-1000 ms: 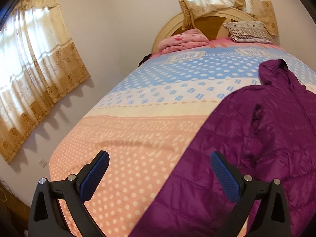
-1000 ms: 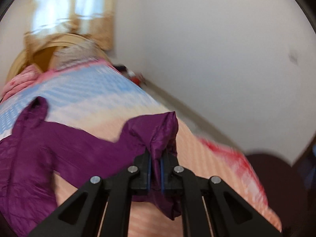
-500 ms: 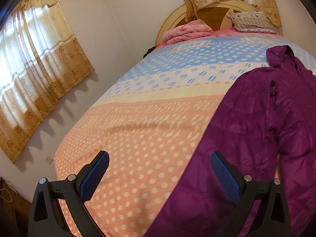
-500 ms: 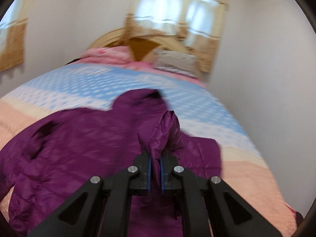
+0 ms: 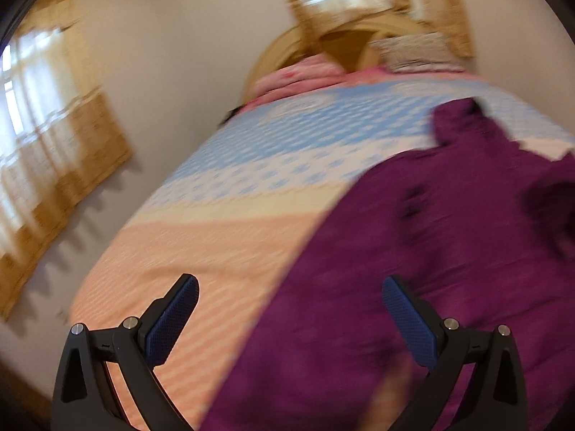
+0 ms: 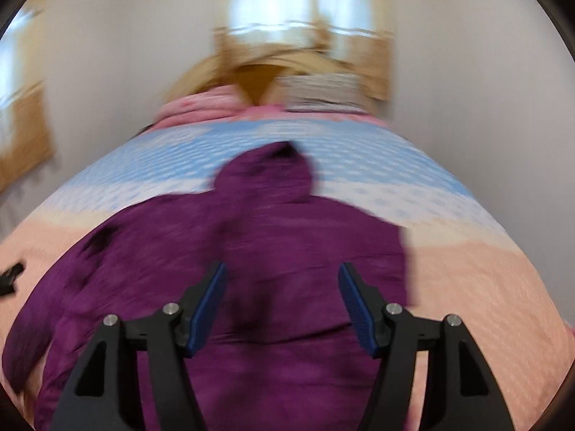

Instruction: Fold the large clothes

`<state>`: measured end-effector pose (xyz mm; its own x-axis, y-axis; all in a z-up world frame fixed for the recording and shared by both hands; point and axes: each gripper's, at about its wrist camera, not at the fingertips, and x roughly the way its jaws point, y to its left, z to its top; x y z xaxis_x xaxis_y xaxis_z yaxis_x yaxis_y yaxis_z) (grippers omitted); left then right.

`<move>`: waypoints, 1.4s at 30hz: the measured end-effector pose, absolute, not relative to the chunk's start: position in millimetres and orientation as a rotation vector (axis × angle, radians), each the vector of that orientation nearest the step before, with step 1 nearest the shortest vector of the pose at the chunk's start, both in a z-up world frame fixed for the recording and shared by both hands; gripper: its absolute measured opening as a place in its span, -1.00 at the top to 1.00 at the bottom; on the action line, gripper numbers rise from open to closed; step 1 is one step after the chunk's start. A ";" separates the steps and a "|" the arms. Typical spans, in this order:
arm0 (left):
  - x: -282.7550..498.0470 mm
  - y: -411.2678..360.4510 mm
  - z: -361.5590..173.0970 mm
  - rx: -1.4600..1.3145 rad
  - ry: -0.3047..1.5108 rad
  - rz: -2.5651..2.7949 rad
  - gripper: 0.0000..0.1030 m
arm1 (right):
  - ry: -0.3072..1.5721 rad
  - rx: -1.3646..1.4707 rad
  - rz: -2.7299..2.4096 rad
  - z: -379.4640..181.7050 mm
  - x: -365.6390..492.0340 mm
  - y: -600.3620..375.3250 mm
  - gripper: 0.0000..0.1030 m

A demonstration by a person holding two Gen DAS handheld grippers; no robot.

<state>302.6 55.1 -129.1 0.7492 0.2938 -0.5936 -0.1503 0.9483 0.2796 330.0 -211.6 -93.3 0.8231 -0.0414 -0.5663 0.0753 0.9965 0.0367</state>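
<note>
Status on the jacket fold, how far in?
Done: one sleeve looks folded in over the purple quilted jacket, which lies on the dotted bedspread. In hand: nothing; the right tongs have just been opening and stand empty, the left tongs open too. Left: other sleeve, body folds.

A bed (image 6: 485, 269) fills the room, its cover banded peach at the near end, then cream, blue and pink toward the arched wooden headboard (image 5: 287, 54). A pink bundle (image 5: 302, 75) and a grey fringed pillow (image 5: 413, 50) lie at the head end. Plain pale walls (image 5: 172, 72) stand around. Tan patterned curtains (image 5: 61, 143) glow with daylight on the left wall and behind the headboard.
</note>
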 end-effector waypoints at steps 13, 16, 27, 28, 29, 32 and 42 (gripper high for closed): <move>339.6 -116.2 -104.1 0.212 0.637 0.004 -0.98 | 0.662 0.001 -0.137 -129.2 293.5 -265.3 -0.42; 346.4 -143.5 -99.3 0.201 0.636 -0.006 -0.98 | 0.660 -0.030 -0.155 -136.2 285.9 -271.8 -0.47; 373.3 -218.2 -133.7 0.313 0.720 -0.060 -0.84 | 0.674 0.019 -0.177 -149.6 268.2 -299.6 -0.57; 373.4 -216.1 -140.1 0.331 0.725 -0.088 -0.10 | 0.670 0.017 -0.178 -148.7 265.9 -301.3 -0.57; 374.5 -213.1 -143.8 0.336 0.743 -0.115 0.73 | 0.666 0.012 -0.180 -147.9 263.8 -302.9 -0.58; 377.9 -191.3 -148.6 0.355 0.753 -0.118 0.78 | 0.653 0.011 -0.195 -145.8 260.1 -309.6 -0.66; 387.8 -109.5 -150.0 0.393 0.696 0.046 0.80 | 0.660 -0.006 -0.167 -140.3 270.7 -301.5 -0.66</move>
<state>387.8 -109.5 -150.0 0.7692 0.1710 -0.6158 0.0886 0.9257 0.3677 270.7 -301.5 -140.3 0.7772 -0.1564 -0.6095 0.1524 0.9866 -0.0588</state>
